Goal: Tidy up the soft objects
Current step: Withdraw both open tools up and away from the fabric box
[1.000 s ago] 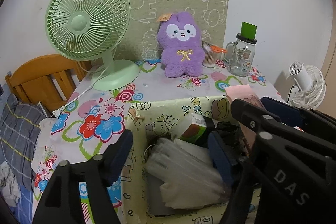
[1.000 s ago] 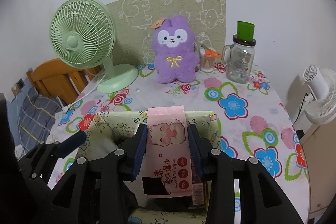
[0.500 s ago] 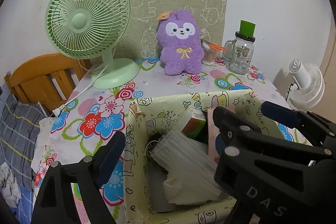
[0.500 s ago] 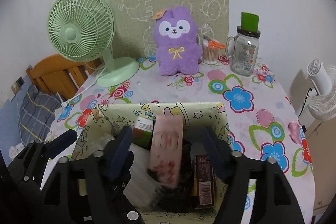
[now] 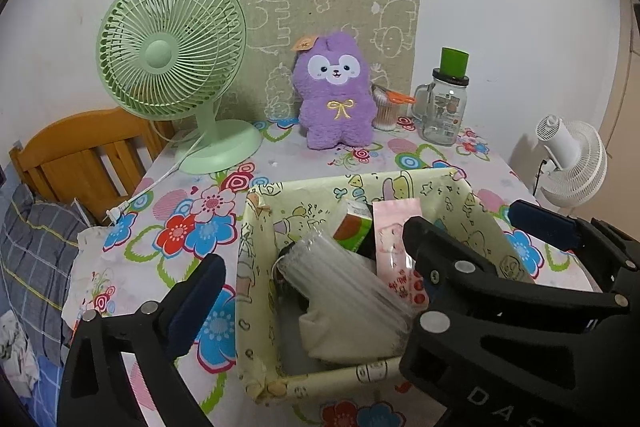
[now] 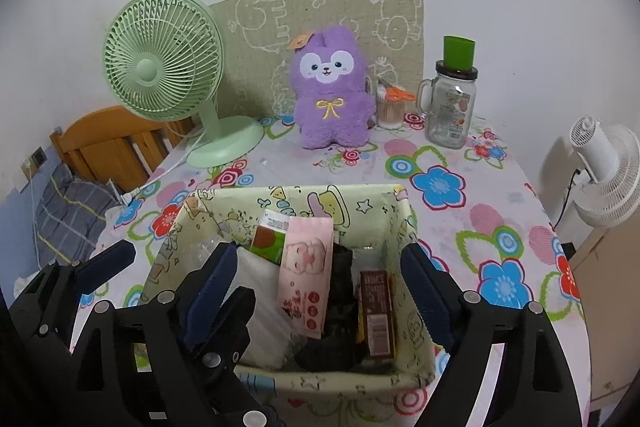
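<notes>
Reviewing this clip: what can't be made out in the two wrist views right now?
- Bottom of the box: both views, covered by the clear bag, pink wipes pack and a black item.
- Black item: right view, too dark to identify.
- Right side of the box: left view, hidden behind the right gripper.
- Print on the jar: both views, too small.
- Left gripper: its right-hand finger can't be picked out with certainty.

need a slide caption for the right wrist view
Right gripper open above the storage box, pink wipes pack released inside.
</notes>
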`<action>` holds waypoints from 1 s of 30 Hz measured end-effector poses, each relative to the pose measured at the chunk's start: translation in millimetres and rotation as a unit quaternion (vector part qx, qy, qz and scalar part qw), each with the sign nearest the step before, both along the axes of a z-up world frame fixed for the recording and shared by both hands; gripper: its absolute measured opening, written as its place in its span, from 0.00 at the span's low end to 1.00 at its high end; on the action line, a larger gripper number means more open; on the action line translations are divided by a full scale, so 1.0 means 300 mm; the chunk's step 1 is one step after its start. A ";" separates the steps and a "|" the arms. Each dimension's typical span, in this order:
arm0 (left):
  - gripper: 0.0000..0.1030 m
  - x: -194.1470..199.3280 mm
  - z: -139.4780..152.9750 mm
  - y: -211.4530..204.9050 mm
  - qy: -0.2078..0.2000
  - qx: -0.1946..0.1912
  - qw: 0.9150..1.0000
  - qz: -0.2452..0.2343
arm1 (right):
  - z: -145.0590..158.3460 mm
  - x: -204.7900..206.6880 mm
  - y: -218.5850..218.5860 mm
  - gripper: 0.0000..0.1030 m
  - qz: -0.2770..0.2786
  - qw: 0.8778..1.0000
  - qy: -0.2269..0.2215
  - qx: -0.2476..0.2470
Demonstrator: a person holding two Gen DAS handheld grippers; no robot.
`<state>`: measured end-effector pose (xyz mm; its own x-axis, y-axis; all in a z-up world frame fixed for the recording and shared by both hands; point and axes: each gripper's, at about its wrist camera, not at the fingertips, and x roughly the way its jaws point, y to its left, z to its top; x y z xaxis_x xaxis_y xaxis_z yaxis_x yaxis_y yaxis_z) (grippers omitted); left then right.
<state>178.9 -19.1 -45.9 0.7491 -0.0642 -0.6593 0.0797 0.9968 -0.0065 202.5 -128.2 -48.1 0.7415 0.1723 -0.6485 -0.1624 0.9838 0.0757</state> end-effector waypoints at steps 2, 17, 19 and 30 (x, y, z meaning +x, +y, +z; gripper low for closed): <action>1.00 -0.016 0.002 -0.002 0.000 0.000 1.000 -0.002 | 0.001 -0.019 -0.006 0.87 -0.003 1.000 -0.002 0.000; 1.00 -0.148 0.039 -0.014 -0.020 -0.002 1.000 -0.011 | 0.041 -0.180 -0.050 0.91 -0.015 1.000 -0.026 0.002; 1.00 -0.165 0.044 -0.015 -0.022 -0.004 1.000 -0.013 | 0.046 -0.198 -0.053 0.92 -0.015 0.999 -0.029 0.001; 1.00 -0.261 0.058 0.012 -0.029 -0.011 1.000 0.003 | 0.068 -0.308 -0.079 0.93 -0.022 0.999 -0.049 0.000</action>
<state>100.6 -15.7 -28.6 0.7867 -0.0736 -0.6129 0.0744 0.9969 -0.0242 110.0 -152.0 -27.8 0.8086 0.1382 -0.5718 -0.1254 0.9902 0.0620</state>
